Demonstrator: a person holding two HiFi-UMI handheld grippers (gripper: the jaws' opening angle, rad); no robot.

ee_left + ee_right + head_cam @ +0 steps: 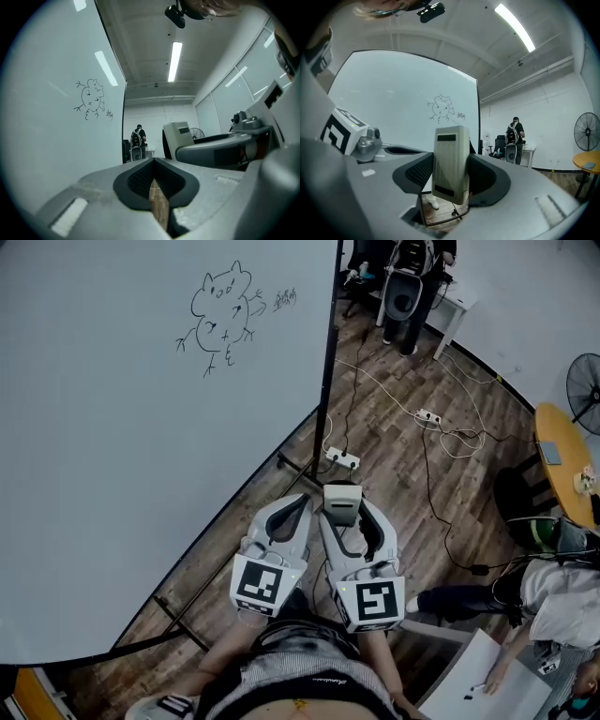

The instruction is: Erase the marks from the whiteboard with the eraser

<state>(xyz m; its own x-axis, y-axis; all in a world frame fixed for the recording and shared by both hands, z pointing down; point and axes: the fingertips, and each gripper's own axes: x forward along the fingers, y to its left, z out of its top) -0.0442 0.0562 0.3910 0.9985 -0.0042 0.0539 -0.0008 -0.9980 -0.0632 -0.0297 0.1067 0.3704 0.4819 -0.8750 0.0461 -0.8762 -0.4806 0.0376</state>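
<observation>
The smooth, glossy whiteboard fills the left of the head view, with the marks, a thin black line drawing, at its upper left. Low at centre, the left gripper, rounded grey plastic with dark ribbed pads, points up-frame, its jaws closed together on nothing. Just right of it, the right gripper points the same way, clamped on the eraser. The eraser is a pale rectangular block with fine ribbing and dark strips, held upright, well apart from the marks. Further right, a white power strip lies on the wood-plank floor.
</observation>
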